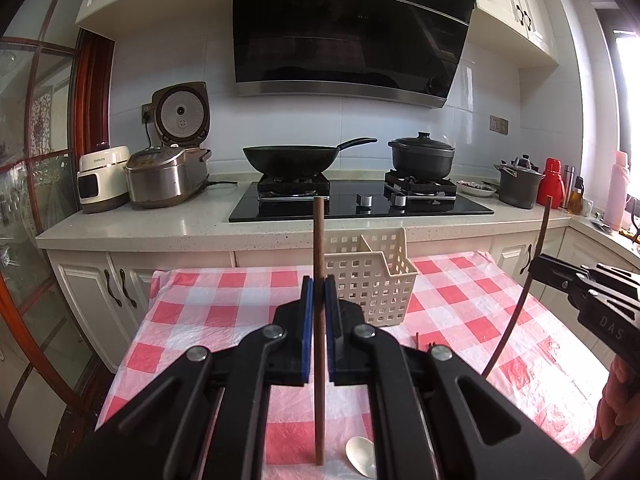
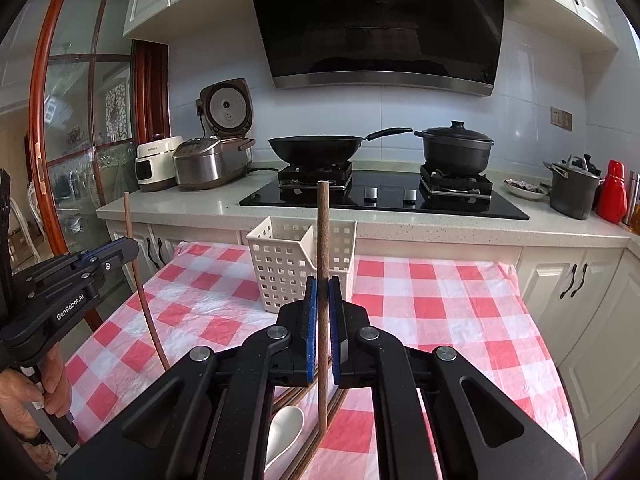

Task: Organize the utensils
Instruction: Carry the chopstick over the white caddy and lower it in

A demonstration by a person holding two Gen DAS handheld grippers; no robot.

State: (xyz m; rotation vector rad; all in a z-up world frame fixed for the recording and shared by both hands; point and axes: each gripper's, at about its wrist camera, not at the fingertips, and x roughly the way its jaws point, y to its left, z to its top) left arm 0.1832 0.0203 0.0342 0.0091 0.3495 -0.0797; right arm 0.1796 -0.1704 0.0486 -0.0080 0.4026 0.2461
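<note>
My left gripper (image 1: pixel 319 292) is shut on a brown wooden chopstick (image 1: pixel 319 248) held upright above the checked table. My right gripper (image 2: pixel 323 292) is shut on a second upright chopstick (image 2: pixel 323 232). Each gripper shows in the other view: the right one (image 1: pixel 538 264) at the right edge, the left one (image 2: pixel 134 246) at the left edge, each with its chopstick. A cream perforated utensil basket (image 1: pixel 370 276) with a divider stands at the table's far edge, beyond both grippers; it also shows in the right wrist view (image 2: pixel 288 264). A white spoon (image 2: pixel 284 428) and more chopsticks (image 2: pixel 298 396) lie under the right gripper.
The red-and-white checked cloth (image 2: pixel 440 300) covers the table. Behind it runs a counter (image 1: pixel 160 228) with a hob, a black wok (image 1: pixel 292 158), a black pot (image 1: pixel 422 156), rice cookers (image 1: pixel 168 176) and bottles at the right. White cabinets stand below.
</note>
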